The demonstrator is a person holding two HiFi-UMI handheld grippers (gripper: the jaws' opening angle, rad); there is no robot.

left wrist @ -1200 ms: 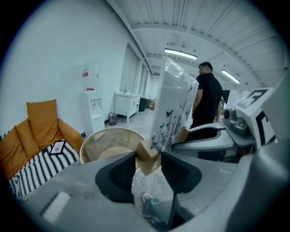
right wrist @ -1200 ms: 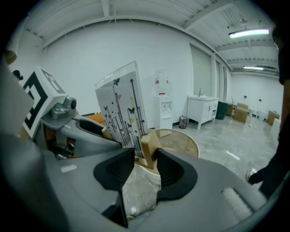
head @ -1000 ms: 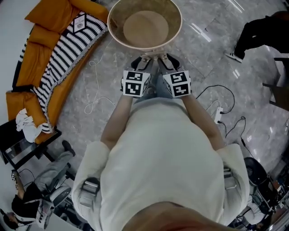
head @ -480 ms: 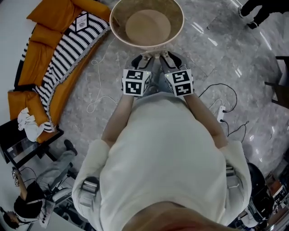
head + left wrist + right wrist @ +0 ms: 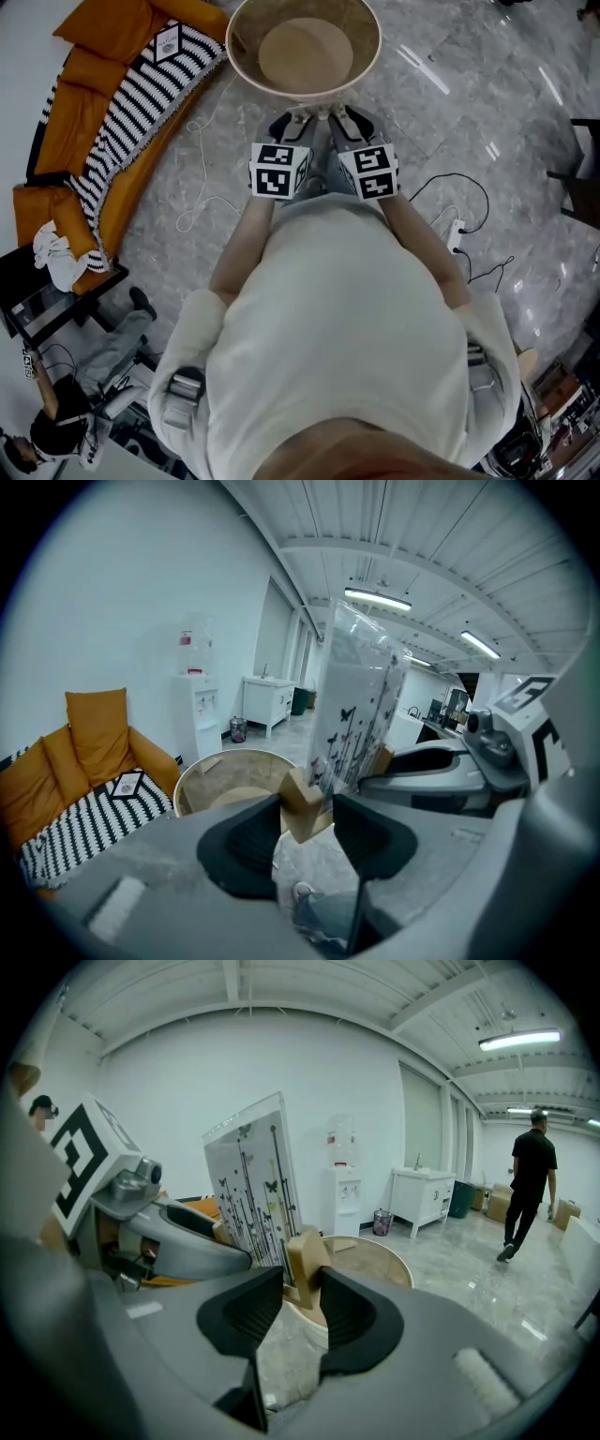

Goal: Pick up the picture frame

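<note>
Wooden blocks form the feet of the picture frame point(image 5: 361, 696), an upright panel printed with dark stems and butterflies. It is held off the floor in front of the person, carried between the two grippers, which sit side by side at its two lower corners. The left gripper point(image 5: 305, 822) has one foot block point(image 5: 302, 803) between its jaws; they stand fairly wide and are closed around that block. The right gripper point(image 5: 300, 1302) has the other foot block point(image 5: 307, 1265) between its jaws, which have just been closing and now sit against the wood. Just beyond the frame stands a round table point(image 5: 372, 58) with a pale raised rim and a wooden top. To the left of it, an orange sofa point(image 5: 94, 56) carries a black-and-white striped blanket point(image 5: 131, 112), and a thin white cable point(image 5: 202, 169) loops across the grey marble floor point(image 5: 487, 122). In the right gripper view a person in black point(image 5: 530, 1190) stands far off, near a white cabinet point(image 5: 422, 1199).
</note>
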